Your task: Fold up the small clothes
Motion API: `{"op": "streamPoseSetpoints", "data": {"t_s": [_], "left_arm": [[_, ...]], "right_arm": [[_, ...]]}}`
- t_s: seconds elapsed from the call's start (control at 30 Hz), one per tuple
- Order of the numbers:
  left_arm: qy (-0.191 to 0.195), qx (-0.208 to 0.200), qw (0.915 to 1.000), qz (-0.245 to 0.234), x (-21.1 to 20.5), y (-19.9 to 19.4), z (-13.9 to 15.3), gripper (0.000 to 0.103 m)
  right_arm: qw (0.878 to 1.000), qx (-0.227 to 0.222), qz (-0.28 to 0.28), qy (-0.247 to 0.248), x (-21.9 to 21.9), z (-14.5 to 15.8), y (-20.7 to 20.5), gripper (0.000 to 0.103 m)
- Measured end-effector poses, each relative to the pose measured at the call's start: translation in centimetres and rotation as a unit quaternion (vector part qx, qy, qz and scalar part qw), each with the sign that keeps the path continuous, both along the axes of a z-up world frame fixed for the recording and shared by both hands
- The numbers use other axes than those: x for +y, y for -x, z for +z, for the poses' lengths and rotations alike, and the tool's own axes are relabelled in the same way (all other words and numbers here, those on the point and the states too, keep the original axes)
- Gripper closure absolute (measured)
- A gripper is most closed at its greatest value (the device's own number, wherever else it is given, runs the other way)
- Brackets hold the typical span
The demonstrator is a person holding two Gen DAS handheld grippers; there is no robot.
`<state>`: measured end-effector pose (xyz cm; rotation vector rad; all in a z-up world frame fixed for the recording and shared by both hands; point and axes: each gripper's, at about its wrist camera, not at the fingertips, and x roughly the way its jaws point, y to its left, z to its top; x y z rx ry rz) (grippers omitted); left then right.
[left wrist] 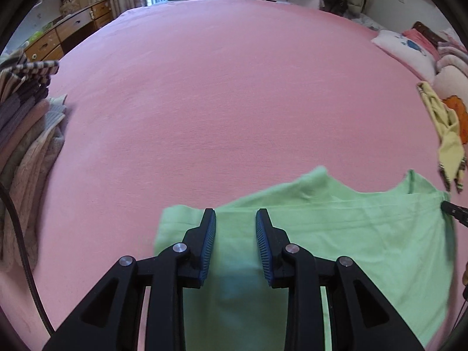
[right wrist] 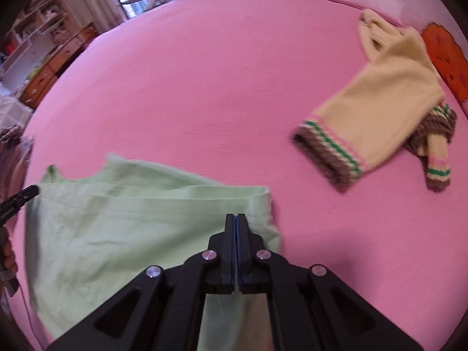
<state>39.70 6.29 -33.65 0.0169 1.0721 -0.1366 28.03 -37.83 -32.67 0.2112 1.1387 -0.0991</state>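
Nearest the cameras, the left hand-held gripper (left wrist: 235, 215) hangs over the near left part of a light green T-shirt (left wrist: 336, 234) with its jaws spread apart and only the cloth's surface showing in the gap, nothing pinched. The right hand-held gripper (right wrist: 235, 219) is pressed fully together at the shirt's right edge; whether a fold of cloth is caught between the pads cannot be told. The shirt lies partly doubled over on the pink bed sheet (left wrist: 219, 102), thin, light and limp, so it will likely sag and crease when lifted; its hem corners or shoulder seams look the best places to take hold. Further right lies a yellow knitted sweater (right wrist: 380, 111) with striped cuffs, and at the bed's left edge a pile of folded clothes (left wrist: 26, 117).
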Motion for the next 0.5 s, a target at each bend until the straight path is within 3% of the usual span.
{"op": "streamPoseSetpoints", "data": {"t_s": [0.13, 0.33, 0.4, 0.47, 0.5], "left_arm": [[-0.001, -0.003, 1.0, 0.004, 1.4, -0.6, -1.0, 0.074], [-0.016, -0.006, 0.9999, -0.001, 1.9, -0.4, 0.1, 0.074], [-0.022, -0.013, 0.9997, -0.005, 2.1, 0.5, 1.5, 0.068], [-0.024, -0.019, 0.9995, -0.008, 2.7, 1.8, 3.1, 0.048], [-0.024, -0.022, 0.9994, -0.01, 3.1, 2.6, 3.7, 0.044]], "right_arm": [[1.0, -0.008, -0.016, -0.01, -2.0, -0.6, 0.6, 0.103], [0.998, -0.022, -0.004, 0.052, -0.4, 1.7, 1.3, 0.103], [0.998, -0.035, 0.003, 0.057, 0.2, 3.5, 2.3, 0.1], [0.996, -0.045, 0.02, 0.071, 1.5, 5.5, 3.6, 0.099], [0.995, -0.049, 0.032, 0.079, 2.4, 6.5, 4.5, 0.099]]}}
